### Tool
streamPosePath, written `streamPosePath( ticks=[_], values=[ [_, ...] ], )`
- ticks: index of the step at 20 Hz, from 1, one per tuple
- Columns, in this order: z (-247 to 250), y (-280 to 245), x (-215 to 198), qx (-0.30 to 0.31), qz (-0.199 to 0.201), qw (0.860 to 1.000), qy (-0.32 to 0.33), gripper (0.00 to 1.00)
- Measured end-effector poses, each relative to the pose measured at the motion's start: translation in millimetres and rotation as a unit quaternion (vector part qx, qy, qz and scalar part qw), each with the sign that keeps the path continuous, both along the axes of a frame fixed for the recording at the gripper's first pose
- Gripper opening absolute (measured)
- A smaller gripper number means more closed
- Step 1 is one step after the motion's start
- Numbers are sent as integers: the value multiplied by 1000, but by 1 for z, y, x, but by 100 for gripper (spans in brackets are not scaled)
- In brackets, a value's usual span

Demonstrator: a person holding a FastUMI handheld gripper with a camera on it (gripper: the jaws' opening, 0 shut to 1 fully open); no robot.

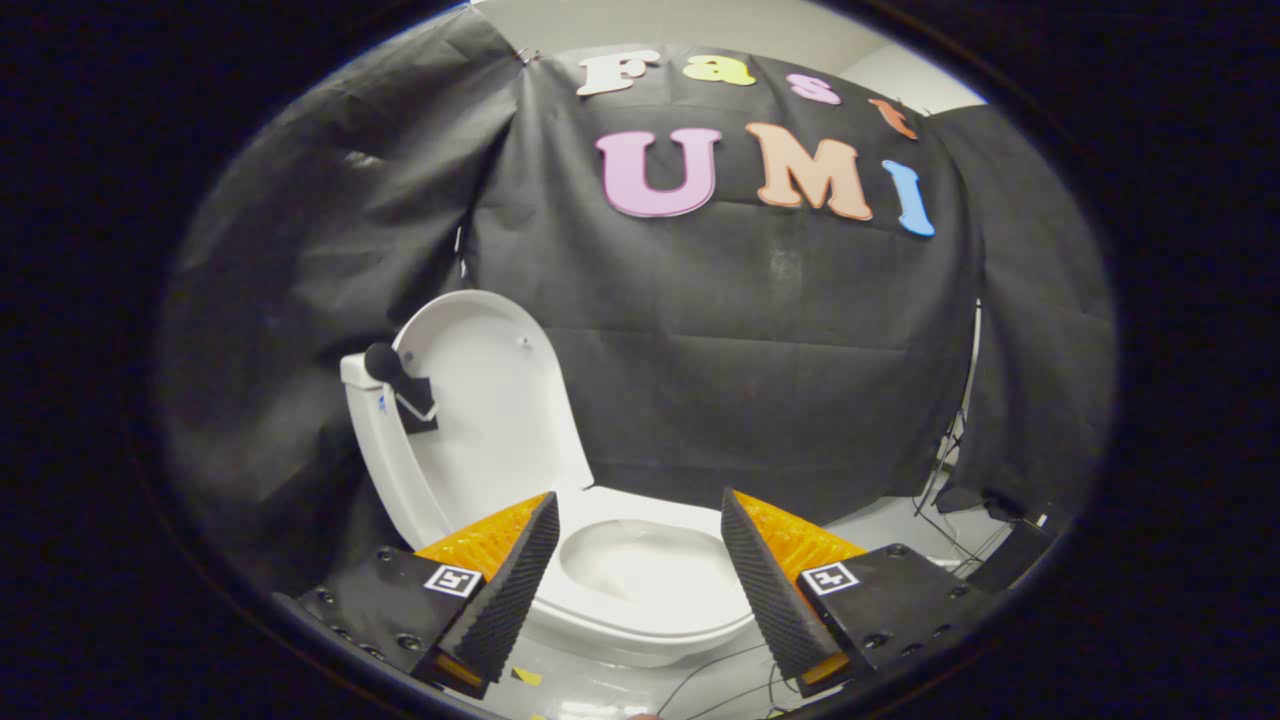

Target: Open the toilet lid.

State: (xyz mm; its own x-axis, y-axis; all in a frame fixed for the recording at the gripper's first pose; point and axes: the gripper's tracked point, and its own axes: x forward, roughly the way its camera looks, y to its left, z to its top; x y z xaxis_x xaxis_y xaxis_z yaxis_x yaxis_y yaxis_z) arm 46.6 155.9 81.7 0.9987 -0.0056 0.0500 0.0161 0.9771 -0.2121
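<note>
Toilet lid [490, 400] already upright on the far left, rigid, smooth, light plastic; hold by rim edge. Gripper [640, 545] released, nothing between fingers, bowl [650, 590] beyond.

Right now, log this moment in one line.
lid: raised, against tank | bowl: exposed | tongs: open, holding nothing

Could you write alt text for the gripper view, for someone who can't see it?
A white toilet stands with its lid already raised upright, the bowl open. The gripper hangs just in front with its two fingers spread wide, holding nothing. Black cloth hangs behind, and a small black handle is fixed to the lid.
</note>
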Motion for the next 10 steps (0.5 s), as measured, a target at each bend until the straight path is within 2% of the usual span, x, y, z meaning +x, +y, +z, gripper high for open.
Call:
streamPosePath(
  ticks=[3,10],
  values=[
    [4,-5,4,10,-7,1000,-3,99],
    [8,-21,12,-31,-10,999,2,99]
  ],
)
